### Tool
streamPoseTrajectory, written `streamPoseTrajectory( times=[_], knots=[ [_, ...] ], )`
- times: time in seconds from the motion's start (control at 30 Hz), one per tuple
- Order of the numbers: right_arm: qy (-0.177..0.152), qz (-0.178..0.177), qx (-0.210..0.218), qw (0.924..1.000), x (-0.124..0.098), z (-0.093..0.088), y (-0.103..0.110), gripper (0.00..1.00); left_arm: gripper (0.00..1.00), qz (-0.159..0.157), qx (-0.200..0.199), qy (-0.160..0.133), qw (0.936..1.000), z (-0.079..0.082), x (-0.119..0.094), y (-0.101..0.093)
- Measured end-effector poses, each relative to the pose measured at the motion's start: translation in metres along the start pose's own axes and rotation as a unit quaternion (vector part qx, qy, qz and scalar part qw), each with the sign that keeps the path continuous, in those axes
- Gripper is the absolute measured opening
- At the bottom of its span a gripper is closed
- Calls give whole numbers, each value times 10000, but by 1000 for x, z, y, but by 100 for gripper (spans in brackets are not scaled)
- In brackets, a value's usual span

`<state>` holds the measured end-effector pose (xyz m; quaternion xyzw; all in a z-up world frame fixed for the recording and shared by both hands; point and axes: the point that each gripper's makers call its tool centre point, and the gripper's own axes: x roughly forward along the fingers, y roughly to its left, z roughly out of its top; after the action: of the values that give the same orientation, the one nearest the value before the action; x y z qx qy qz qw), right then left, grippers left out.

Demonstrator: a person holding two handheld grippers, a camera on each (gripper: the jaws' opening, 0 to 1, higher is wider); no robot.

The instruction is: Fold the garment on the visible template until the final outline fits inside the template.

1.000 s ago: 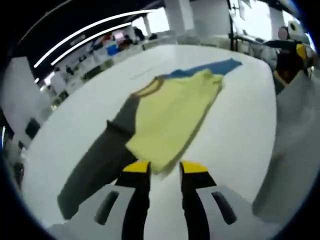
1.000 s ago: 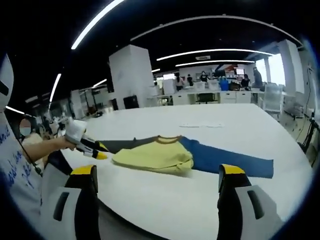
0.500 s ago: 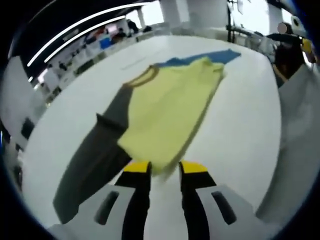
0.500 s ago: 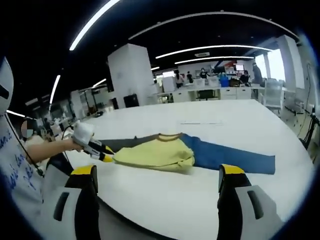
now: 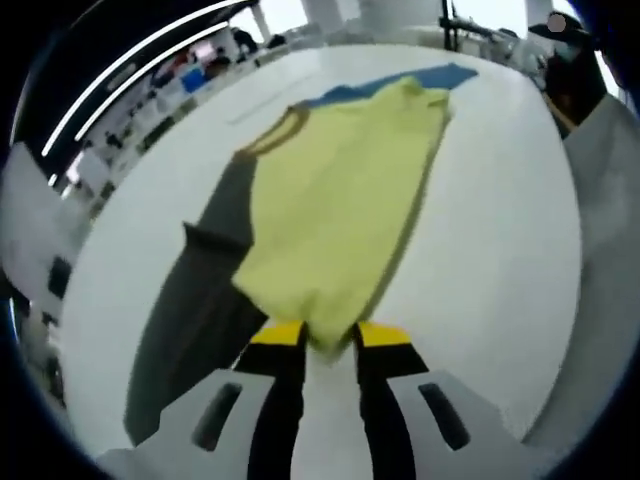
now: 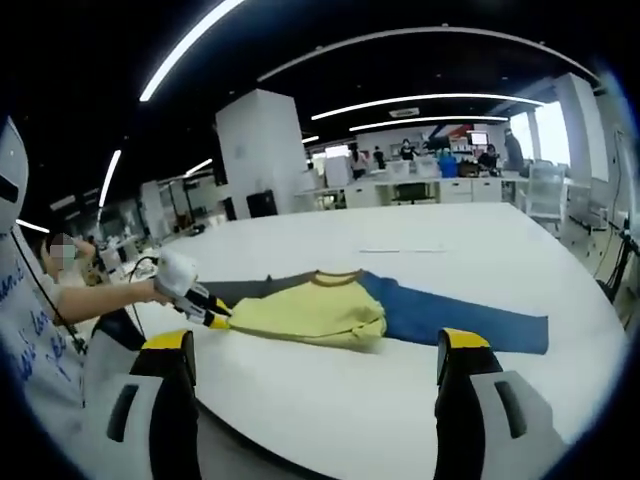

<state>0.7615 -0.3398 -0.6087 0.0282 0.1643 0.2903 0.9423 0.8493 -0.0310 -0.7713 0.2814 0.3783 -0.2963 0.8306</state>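
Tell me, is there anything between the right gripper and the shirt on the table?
Nothing visible. The right gripper is open, and bare white table lies between it and the shirt. The left gripper is at the shirt's far edge, off to one side.

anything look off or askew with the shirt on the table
Nothing is damaged or spilled. The garment lies half folded on the white table: the yellow body is doubled over, while the grey sleeve and blue sleeve stick out flat. The left hand-held gripper pinches the yellow hem.
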Motion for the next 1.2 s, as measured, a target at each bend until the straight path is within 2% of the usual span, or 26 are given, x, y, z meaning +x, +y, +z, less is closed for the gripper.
streamPoseTrajectory(
  times=[0.23,0.37,0.43,0.5,0.6,0.83,0.87,1.0,1.1,1.2],
  knots=[
    [90,-73,-3,9999,-2,-7,-3,100,10,97,30,71,9999,-1,-3,4],
    [163,-90,-11,9998,-2,-10,-4,100,6,107,19,-22,9999,2,-6,6],
    [207,-66,-29,9998,-1,-11,-3,100,0,72,-11,-85,9999,5,-7,5],
    [190,-48,-56,9998,0,-10,-5,100,0,118,-82,-79,9999,5,-8,6],
    [195,-39,-97,9998,2,-8,-6,100,0,186,35,-115,9998,8,-10,9],
    [295,30,-381,9988,10,-3,-9,100,0,433,-345,-337,9979,18,-17,31],
    [293,77,-376,9988,12,-2,-9,100,0,578,-473,-437,9963,20,-18,37],
    [410,272,-257,9985,22,-2,-6,88,0,684,-596,-497,9946,20,-19,45],
    [447,344,-385,9977,32,0,-8,87,0,777,-718,-519,9930,18,-20,51],
    [556,403,-507,9964,41,-1,-11,81,0,756,-892,-581,9914,17,-20,54]
  ],
)
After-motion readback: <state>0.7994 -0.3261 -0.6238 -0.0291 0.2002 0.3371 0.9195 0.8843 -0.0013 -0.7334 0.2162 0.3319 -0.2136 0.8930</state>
